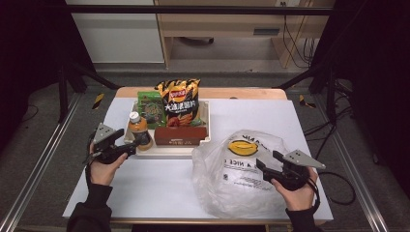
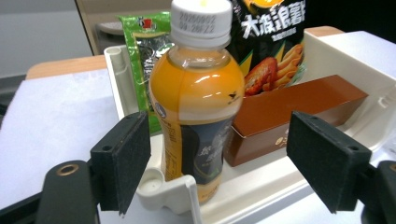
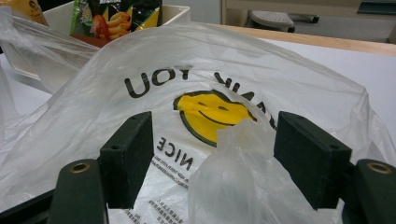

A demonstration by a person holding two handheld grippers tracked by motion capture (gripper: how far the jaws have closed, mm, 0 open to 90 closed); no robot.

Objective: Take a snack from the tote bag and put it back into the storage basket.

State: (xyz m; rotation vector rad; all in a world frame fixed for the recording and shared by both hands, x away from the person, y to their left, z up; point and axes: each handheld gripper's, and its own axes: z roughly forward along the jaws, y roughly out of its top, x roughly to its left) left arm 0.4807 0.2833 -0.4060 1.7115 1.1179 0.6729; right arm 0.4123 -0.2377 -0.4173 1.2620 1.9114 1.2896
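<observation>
An orange drink bottle [image 1: 139,129] with a white cap stands upright in the front left corner of a cream tray [image 1: 164,152]. My left gripper [image 1: 129,149] is open just left of it. In the left gripper view the bottle [image 2: 198,93] stands between the jaws of this gripper [image 2: 219,158], and the right pad is clear of it. My right gripper [image 1: 266,162] is open at the right side of a clear plastic bag [image 1: 232,169] printed with a yellow smiley. In the right gripper view a raised fold of the bag [image 3: 233,172] sits loose between the jaws of that gripper [image 3: 212,158].
The tray also holds a brown box [image 1: 180,136] along its front, a green packet [image 1: 151,108] and a black-and-orange chips bag [image 1: 179,101] standing at the back. A white sheet [image 1: 145,193] covers the table, and bare floor lies beyond the edges.
</observation>
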